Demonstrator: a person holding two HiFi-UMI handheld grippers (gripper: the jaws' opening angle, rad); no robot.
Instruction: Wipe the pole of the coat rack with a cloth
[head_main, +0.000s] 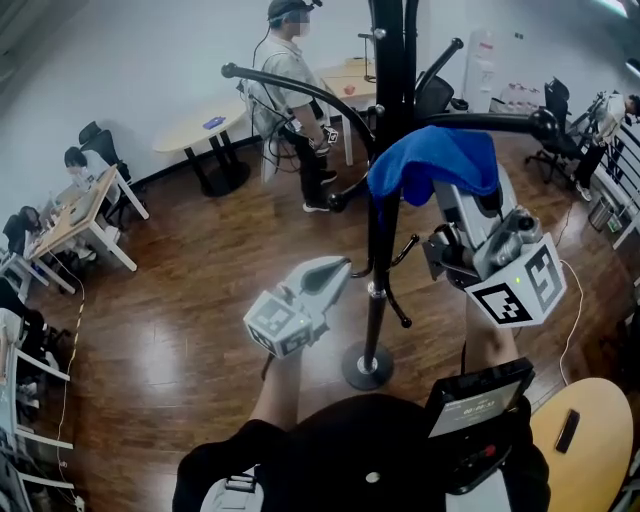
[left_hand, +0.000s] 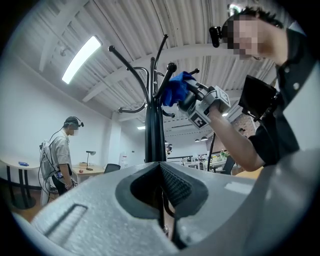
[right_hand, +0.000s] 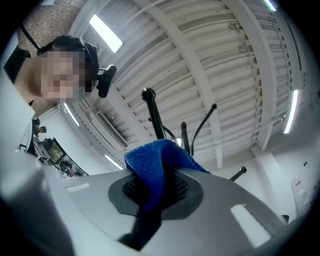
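While the right gripper (right_hand: 156, 187) pinched the blue cloth (right_hand: 150, 162) in its jaws, folds hid the pole (head_main: 380, 250) beyond them. The left gripper (left_hand: 162, 187) had jaws pressed together, empty.

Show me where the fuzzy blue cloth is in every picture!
Head view: fuzzy blue cloth, upper right of centre.
Left gripper view: cloth, top middle.
Right gripper view: cloth, lower middle, pinched between the jaws.
Shared landmark: black metal coat rack beside it.

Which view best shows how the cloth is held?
Right gripper view: the blue cloth is pinched close-up in the right claw. Head view shows it bunched beside the pole; left gripper view, small and distant.
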